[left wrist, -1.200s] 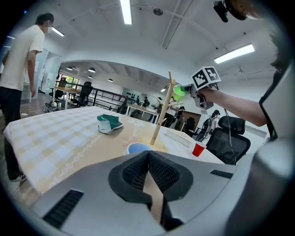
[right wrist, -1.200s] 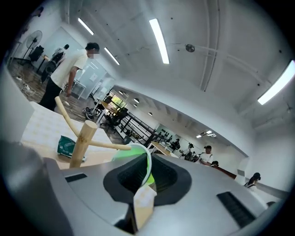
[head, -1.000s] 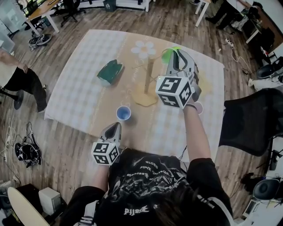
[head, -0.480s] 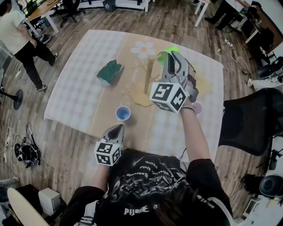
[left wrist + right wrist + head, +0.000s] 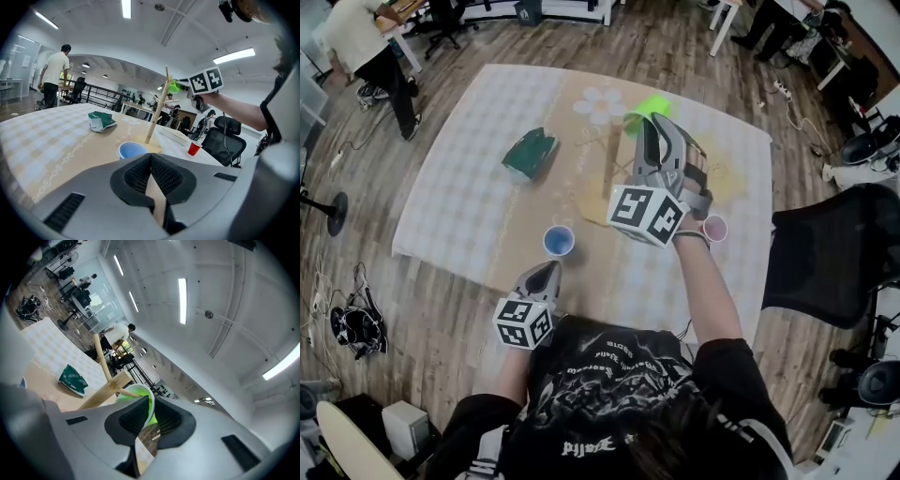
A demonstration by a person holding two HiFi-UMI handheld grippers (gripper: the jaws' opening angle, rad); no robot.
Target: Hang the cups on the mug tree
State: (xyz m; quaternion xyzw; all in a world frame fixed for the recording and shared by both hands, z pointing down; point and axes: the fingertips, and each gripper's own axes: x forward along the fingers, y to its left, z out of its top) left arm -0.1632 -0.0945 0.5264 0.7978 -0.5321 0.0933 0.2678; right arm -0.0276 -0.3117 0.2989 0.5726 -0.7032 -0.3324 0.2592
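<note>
A wooden mug tree [image 5: 612,155] stands mid-table. My right gripper [image 5: 651,124] is raised level at its top, with a green cup [image 5: 649,105] at the fingertips. In the right gripper view the green cup [image 5: 136,392] has its rim between the pads, and a peg of the tree [image 5: 102,357] reaches into it. The jaws have just been opening and stand slightly apart around the rim. A blue cup [image 5: 560,241] sits upright in front of my left gripper [image 5: 547,270], which is shut and empty. A pink-red cup [image 5: 713,228] stands at the right of the table.
A crumpled green bag [image 5: 531,155] lies left of the tree. The checked tablecloth [image 5: 459,187] covers the table. An office chair [image 5: 834,253] stands off the right edge. A person [image 5: 370,47] stands beyond the far-left corner.
My right gripper has carried the green cup leftward to the tree's top. The left gripper has stayed put. The person at the far left has walked on.
</note>
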